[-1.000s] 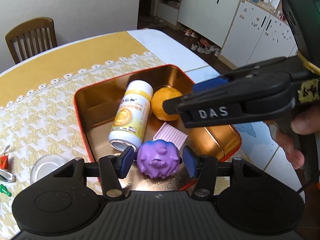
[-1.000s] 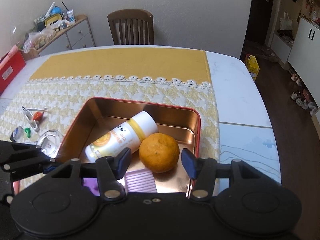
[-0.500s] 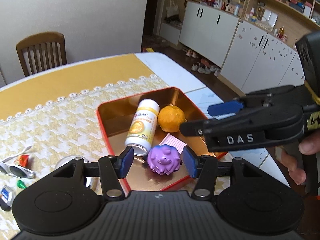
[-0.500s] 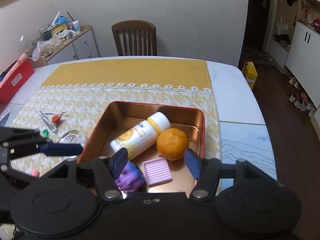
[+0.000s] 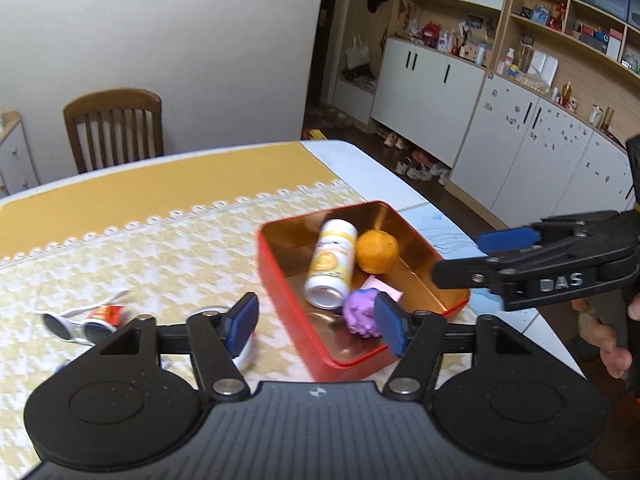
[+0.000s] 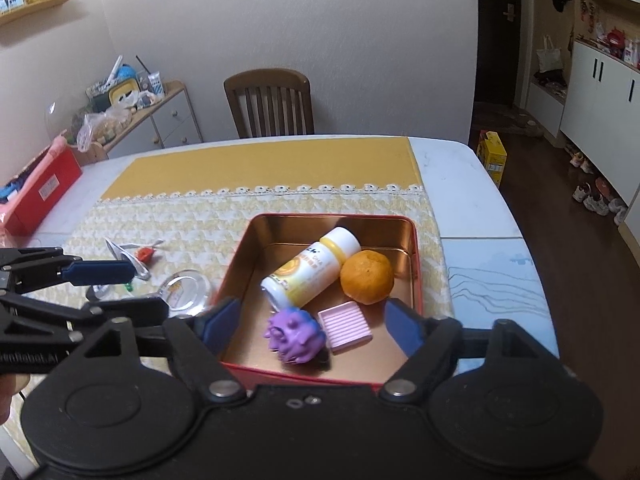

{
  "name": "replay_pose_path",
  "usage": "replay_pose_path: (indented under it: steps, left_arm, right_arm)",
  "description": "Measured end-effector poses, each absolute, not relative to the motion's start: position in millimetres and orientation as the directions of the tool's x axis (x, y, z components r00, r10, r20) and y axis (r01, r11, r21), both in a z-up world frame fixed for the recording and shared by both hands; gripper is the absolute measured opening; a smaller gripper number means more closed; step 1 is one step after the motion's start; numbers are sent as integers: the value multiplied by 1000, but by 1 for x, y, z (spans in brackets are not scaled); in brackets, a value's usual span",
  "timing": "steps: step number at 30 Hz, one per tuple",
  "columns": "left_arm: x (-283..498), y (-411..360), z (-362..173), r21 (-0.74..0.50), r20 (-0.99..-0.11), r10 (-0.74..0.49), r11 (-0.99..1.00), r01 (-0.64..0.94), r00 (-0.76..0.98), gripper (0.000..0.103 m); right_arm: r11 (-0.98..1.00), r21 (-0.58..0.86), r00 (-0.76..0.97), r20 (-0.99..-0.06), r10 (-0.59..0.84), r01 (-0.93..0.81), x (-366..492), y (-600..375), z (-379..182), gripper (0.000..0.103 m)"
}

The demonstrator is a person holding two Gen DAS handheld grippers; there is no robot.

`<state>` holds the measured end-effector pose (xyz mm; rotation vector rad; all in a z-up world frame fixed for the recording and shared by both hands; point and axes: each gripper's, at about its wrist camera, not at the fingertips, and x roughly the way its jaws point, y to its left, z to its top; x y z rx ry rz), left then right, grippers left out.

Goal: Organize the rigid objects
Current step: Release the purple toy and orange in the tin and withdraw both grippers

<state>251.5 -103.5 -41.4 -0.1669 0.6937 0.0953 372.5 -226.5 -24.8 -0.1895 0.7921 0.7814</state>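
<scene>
**Four things in the tin, small clutter outside it**

Yellow patterned cloth covers the desk (image 6: 472, 184), and on it sits a red tin (image 6: 416, 264) with a coppery inside. In the tin lie a white-and-yellow bottle (image 6: 310, 272) on its side, an orange (image 6: 366, 278) touching it, a purple knobbly toy (image 6: 294, 334) and a pink ribbed pad (image 6: 346, 326).

The left claw (image 5: 316, 324) and the right claw (image 6: 312, 326) both hang above the near edge of the tin, jaws opening, nothing pressed between the pads.

Risks, as I judge them: the bottle lies on its side against the orange, so a nudge to either could roll the other; the toy sits close to the tin's near wall, leaving little room for a claw finger.

Left wrist view shows the sunglasses (image 5: 76, 326) and a small red packet (image 5: 106, 314) on the cloth, plus the right claw from the side. Right wrist view alone shows the pad whole, a clear round lid (image 6: 186, 292) beside the tin, and a red box (image 6: 44, 192) at the far left.
</scene>
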Motion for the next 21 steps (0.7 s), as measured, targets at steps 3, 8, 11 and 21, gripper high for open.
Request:
replay_pose_path:
  steps: [3, 8, 11, 21]
  left_arm:
    - [239, -90, -40, -127, -633, 39, 980, -154, 773, 74]
    - [219, -68, -37, -130, -629, 57, 975, -178, 775, 76]
    - [206, -52, -36, -125, -622, 74, 973, -192, 780, 83]
    - [168, 5, -37, -112, -623, 95, 972, -209, 777, 84]
  right_arm:
    - [710, 141, 445, -691, 570, -690, 362, -225, -24, 87]
    - [701, 159, 440, -677, 590, -695, 339, -212, -24, 96]
    - [686, 166, 431, -668, 607, -709, 324, -200, -25, 99]
    - [624, 173, 384, -654, 651, -762, 261, -152, -33, 103]
